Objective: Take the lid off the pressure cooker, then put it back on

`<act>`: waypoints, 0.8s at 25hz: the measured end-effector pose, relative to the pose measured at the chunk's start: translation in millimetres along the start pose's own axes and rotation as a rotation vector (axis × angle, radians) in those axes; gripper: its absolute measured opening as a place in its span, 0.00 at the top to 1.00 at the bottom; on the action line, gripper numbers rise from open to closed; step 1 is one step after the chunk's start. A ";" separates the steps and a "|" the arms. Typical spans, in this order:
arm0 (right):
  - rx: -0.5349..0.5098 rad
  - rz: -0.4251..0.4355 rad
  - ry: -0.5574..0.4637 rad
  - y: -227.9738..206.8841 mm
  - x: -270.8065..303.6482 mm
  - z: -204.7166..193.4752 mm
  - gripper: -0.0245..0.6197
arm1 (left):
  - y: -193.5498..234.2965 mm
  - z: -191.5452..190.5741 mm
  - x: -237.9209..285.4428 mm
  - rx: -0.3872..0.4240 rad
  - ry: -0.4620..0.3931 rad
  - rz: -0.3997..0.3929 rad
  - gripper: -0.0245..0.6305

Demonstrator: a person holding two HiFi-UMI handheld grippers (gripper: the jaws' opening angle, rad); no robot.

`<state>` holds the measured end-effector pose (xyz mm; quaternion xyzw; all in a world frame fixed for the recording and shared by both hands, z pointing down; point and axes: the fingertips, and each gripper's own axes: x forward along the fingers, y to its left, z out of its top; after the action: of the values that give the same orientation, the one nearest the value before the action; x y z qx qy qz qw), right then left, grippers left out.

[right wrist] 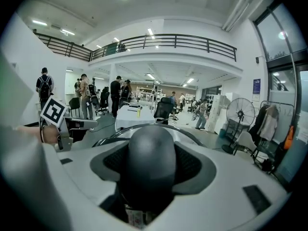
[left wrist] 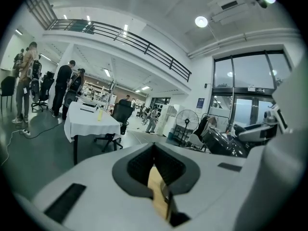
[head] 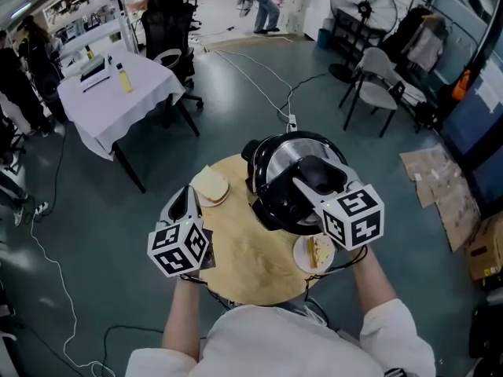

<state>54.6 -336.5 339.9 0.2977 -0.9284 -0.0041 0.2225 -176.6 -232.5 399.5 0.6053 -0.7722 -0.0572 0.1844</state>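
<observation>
A black pressure cooker [head: 271, 209] stands on the round wooden table [head: 244, 261], and its shiny steel lid [head: 284, 151] rests over it. The lid's black handle [head: 318, 175] lies between the jaws of my right gripper [head: 310, 183], which is shut on it. In the right gripper view the rounded handle [right wrist: 147, 160] fills the gap between the pads, with the lid's rim [right wrist: 190, 134] curving behind it. My left gripper [head: 187, 204] hovers over the table's left side, apart from the cooker. Its jaws [left wrist: 156, 177] stand together with only a thin slit of table showing and nothing held.
A piece of flat bread [head: 211, 185] lies left of the cooker and a small plate of food [head: 313, 251] sits at the table's front right. A white-clothed table [head: 118, 93], chairs [head: 377, 93], a fan [head: 363, 6] and floor cables [head: 267, 77] surround it. People stand far off.
</observation>
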 end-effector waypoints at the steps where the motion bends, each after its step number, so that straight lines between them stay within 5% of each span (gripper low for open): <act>1: 0.003 0.000 0.001 -4.4 0.7 -1.5 0.53 | -3.6 -0.3 2.5 0.002 0.000 0.000 0.97; 20: 0.045 0.086 0.075 -59.0 75.7 -18.5 0.53 | -9.3 -23.8 46.5 -0.003 0.062 0.075 0.97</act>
<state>40.0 -424.8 379.4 0.2625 -0.9312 0.0373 0.2503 -168.9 -276.2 428.6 0.5769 -0.7883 -0.0326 0.2114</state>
